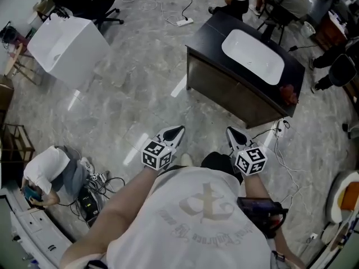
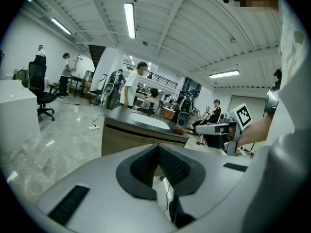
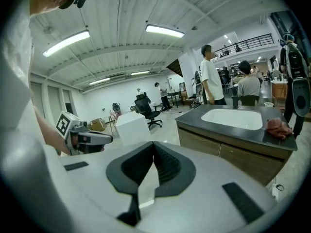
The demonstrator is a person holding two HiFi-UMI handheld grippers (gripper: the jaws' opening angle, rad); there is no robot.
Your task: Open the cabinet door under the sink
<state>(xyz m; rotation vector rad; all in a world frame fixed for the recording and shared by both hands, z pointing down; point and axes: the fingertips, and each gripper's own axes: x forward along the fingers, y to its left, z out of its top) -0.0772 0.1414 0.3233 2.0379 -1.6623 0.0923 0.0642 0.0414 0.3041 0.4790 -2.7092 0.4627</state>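
Well, the brown wood-look cabinet door (image 3: 201, 142) sits flush and shut under the white rectangular sink basin (image 1: 253, 55), which is let into a dark bench top (image 1: 210, 31). The door faces the person; a seam splits the cabinet front into panels, no gap showing. A reddish crumpled cloth (image 1: 288, 92) lies on the bench's right end, beside the basin. The cabinet stands on a grey marble-look floor (image 1: 134, 94), well apart from both tongs.

Left tongs (image 1: 175, 132) & right tongs (image 1: 234, 133) are held side by side in front of the person's chest, tips toward the cabinet, tilted a bit down. Each pair is pressed together w/ nothing pinched: the black ribbed pads (image 2: 172, 166) meet in the left gripper view, same in the right gripper view. Neither touches the cabinet.

Further out: a white box-shaped unit (image 1: 67, 49) on the floor at far left, a black office chair (image 1: 90, 4) behind it, and a white power strip (image 1: 184, 21) w/ cables past the cabinet's far side. A crouched person in a white top (image 1: 47, 170) is at lower left; others stand beyond the bench.
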